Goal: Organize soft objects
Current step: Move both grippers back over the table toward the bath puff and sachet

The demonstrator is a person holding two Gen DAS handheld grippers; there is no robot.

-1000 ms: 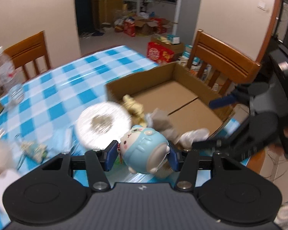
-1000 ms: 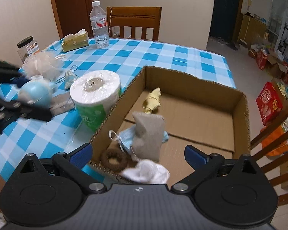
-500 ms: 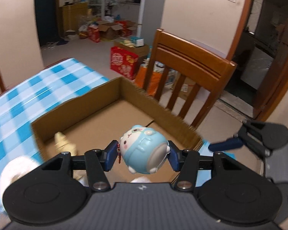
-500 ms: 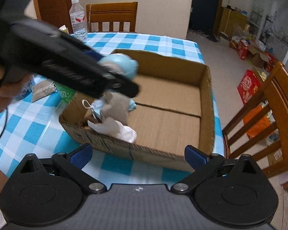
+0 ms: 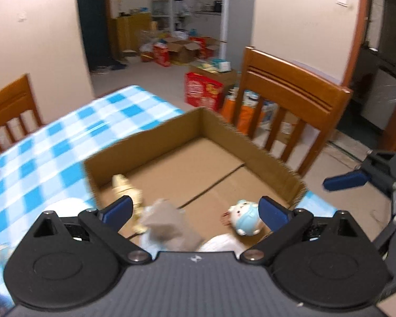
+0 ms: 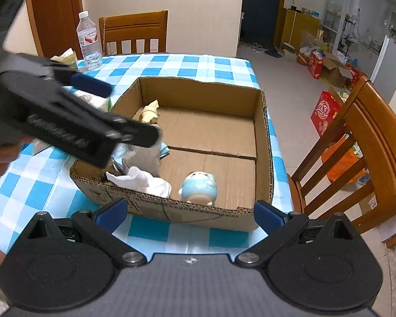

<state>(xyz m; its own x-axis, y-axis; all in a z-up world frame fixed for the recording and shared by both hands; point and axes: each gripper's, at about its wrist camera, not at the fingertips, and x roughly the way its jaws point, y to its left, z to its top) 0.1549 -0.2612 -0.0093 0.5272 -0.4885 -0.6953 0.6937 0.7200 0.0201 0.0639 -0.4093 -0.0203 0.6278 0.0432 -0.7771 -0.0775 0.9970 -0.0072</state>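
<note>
A shallow cardboard box (image 6: 261, 137) sits on a blue-and-white checked table (image 6: 187, 63). Inside the box, near its front wall, lies a round pale-blue plush toy (image 6: 198, 188), smooth and squat with a cream underside, clear of any claw. The left gripper (image 5: 195, 208) hovers above the box, its jaws opening wide with nothing between them; the toy lies below. The right gripper (image 6: 190, 212) waits just in front of the box, jaws spread and empty. To finish this release well, the left claw should lift straight away without brushing the toy or the box wall. Left of the toy in the box are crumpled white cloth (image 6: 142, 181), a limp grey fabric piece (image 6: 147, 155), and a small yellowish toy (image 6: 150, 111) near the back wall.
</note>
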